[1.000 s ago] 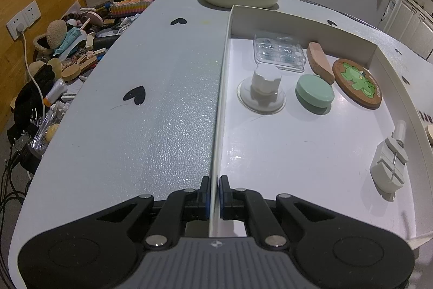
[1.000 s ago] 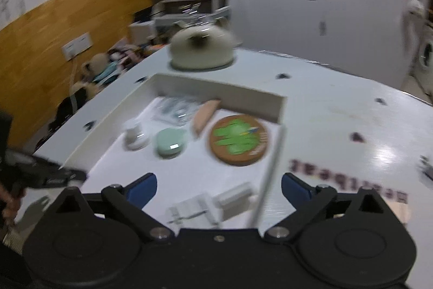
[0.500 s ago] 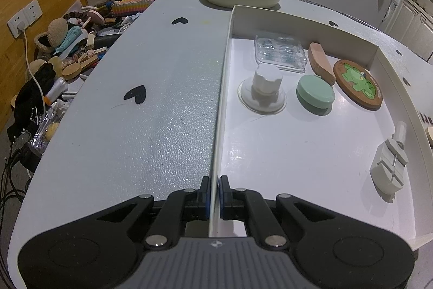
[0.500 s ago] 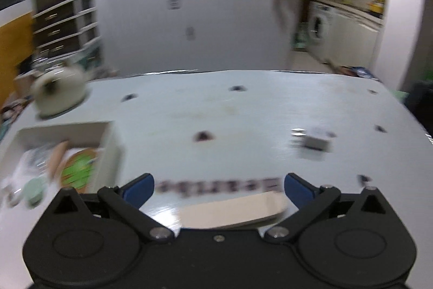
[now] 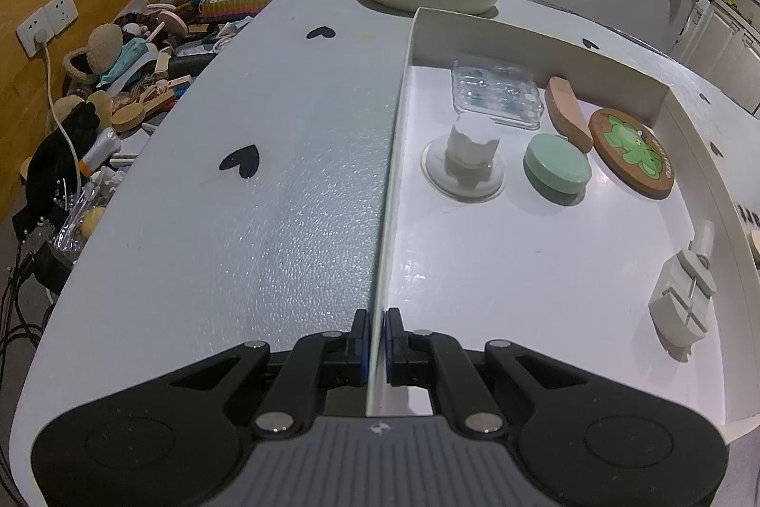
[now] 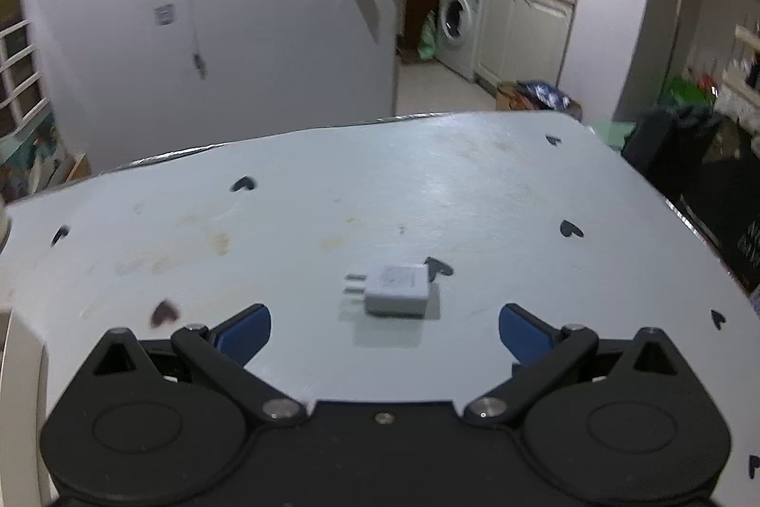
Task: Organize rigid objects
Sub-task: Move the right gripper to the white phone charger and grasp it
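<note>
Right tongs (image 6: 384, 329) swung over — white charger (image 6: 396, 290) flat.

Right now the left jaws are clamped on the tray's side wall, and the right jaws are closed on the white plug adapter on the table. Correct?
Not quite. The right gripper is open and empty; the white plug adapter lies on the table just ahead of it, as the right wrist view shows. The left gripper does clamp the tray's side wall.
</note>
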`<action>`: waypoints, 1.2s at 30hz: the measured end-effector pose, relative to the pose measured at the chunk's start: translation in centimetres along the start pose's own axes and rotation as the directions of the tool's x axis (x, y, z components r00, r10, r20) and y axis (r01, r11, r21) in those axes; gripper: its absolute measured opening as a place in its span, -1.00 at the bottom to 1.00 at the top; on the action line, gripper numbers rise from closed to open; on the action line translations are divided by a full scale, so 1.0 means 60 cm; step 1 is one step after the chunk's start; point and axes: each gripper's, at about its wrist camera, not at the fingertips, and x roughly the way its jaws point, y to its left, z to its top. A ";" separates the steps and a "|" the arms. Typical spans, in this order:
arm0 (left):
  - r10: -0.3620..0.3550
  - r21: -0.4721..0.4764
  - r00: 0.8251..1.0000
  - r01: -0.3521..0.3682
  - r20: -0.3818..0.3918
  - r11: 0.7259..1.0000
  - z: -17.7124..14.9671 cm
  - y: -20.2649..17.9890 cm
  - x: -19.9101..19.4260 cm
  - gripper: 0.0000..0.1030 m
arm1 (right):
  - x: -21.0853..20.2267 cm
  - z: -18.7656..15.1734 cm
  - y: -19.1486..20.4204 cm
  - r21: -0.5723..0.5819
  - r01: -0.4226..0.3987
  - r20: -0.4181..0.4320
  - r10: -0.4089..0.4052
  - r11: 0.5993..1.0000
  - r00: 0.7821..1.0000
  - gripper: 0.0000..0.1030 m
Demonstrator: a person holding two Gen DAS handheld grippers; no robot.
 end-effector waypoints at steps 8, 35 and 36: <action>0.000 -0.013 1.000 0.000 -0.007 1.000 0.002 0.001 0.002 -0.89 | 0.084 0.048 -0.021 0.061 -0.022 -0.096 0.028 0.998 0.995 0.58; 0.007 -0.015 1.000 -0.007 -0.015 1.000 0.004 0.001 0.003 -0.89 | 0.160 0.051 -0.014 0.054 -0.001 -0.255 0.014 0.999 0.967 -0.11; 0.009 -0.015 1.000 -0.009 -0.015 1.000 0.004 0.001 0.002 -0.88 | 0.157 0.049 -0.014 0.055 0.003 -0.254 0.011 0.998 0.967 -0.11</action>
